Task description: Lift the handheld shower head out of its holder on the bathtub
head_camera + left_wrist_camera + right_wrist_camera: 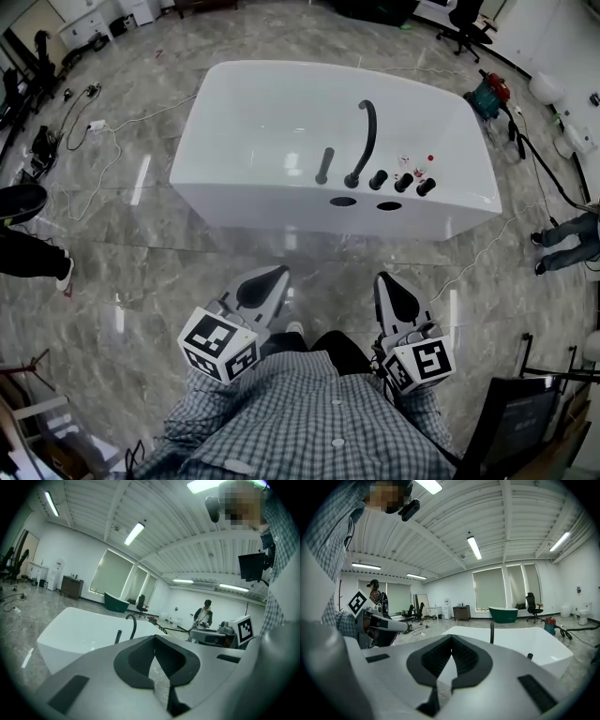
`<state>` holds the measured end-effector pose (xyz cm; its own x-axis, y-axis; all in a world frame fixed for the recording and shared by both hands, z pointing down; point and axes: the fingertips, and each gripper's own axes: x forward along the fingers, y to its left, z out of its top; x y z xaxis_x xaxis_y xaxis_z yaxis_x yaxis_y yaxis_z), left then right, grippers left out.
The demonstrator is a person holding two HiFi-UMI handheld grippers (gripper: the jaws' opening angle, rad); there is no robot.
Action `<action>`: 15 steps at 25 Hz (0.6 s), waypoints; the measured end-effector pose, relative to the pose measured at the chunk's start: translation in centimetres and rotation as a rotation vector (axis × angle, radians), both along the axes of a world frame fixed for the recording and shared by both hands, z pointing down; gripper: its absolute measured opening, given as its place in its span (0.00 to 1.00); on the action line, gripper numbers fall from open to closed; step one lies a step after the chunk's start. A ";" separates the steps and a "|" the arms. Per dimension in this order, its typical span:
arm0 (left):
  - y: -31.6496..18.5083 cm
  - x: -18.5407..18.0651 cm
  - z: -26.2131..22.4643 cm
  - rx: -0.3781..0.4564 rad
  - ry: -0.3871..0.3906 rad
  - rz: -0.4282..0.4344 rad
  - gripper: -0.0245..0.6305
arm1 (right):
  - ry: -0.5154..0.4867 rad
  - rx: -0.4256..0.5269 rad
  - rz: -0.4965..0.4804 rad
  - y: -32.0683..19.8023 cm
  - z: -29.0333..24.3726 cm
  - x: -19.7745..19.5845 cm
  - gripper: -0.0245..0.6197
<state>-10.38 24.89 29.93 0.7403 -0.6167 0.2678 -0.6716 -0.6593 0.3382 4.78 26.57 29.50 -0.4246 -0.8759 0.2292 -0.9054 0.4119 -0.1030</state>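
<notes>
The white bathtub [281, 112] stands ahead of me on the marble floor. On its near deck the straight black handheld shower head [323, 166] stands upright in its holder, just left of the curved black spout [366, 136] and three black knobs [403, 183]. My left gripper [275, 274] and right gripper [384, 278] hang side by side in front of my body, well short of the tub, both shut and empty. The left gripper view looks over the shut left gripper [154, 637] at the shower head [118, 636] and spout [132, 625]. Beyond the shut right gripper [451, 637] a black upright fitting [491, 633] shows.
Two oval holes [343, 201] mark the tub's near side. Cables [94, 127] trail over the floor at left by a person's shoe [23, 202]. Another person's legs [567, 234] and a hose are at right; a dark chair [511, 422] stands at lower right.
</notes>
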 end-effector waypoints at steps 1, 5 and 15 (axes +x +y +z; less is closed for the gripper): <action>-0.2 -0.1 -0.1 0.000 -0.003 0.004 0.05 | -0.003 -0.002 0.004 -0.2 0.0 0.0 0.06; -0.7 -0.1 0.1 -0.001 -0.019 0.021 0.05 | -0.013 -0.014 0.029 -0.9 0.5 0.6 0.06; -4.4 0.8 0.5 0.005 -0.042 -0.009 0.05 | -0.018 -0.013 -0.011 -5.7 1.4 1.5 0.06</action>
<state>-9.56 20.52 30.43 0.7229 -0.6246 0.2953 -0.6909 -0.6550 0.3060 6.27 20.83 30.91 -0.4386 -0.8680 0.2326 -0.8986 0.4207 -0.1247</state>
